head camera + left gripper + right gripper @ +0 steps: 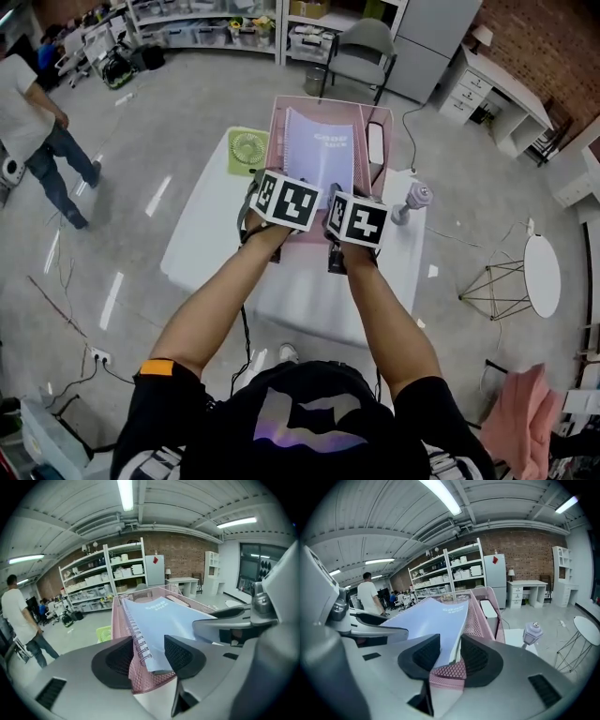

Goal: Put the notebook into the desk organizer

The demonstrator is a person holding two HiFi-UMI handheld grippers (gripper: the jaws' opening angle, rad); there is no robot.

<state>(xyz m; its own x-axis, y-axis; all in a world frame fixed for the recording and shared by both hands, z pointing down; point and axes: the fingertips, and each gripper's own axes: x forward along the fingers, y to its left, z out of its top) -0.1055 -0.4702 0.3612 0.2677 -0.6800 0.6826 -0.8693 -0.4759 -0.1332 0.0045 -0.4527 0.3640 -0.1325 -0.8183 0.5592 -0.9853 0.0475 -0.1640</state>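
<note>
Left tongs [147, 654] stand open at the near rim of the pink mesh desk organizer [140, 679]. The wire-bound corner of the light-blue spiral notebook [164, 616] and the mesh edge lie between the black pads [180, 656], with a gap on either side, so nothing is gripped. Right tongs [450, 654] are likewise parted, less widely. The notebook's other near corner and the mesh rim sit between the jaws, with clear space toward the left jaw, and they clamp nothing either. In the head view both tongs sit side by side at the centre of the frame, one at each near corner of the notebook. The notebook lies face up and sloping in the organizer's wide left compartment, its spiral along the left side and its near edge at the front rim. A white oblong item [375, 142] lies in the narrow right compartment. The organizer stands at the far end of a white tabletop [197, 244]. A green fan [247, 150] lies just left of it and a small pale capped item [417, 197] just right of it. A person [33, 122] stands on the floor at upper left.
</note>
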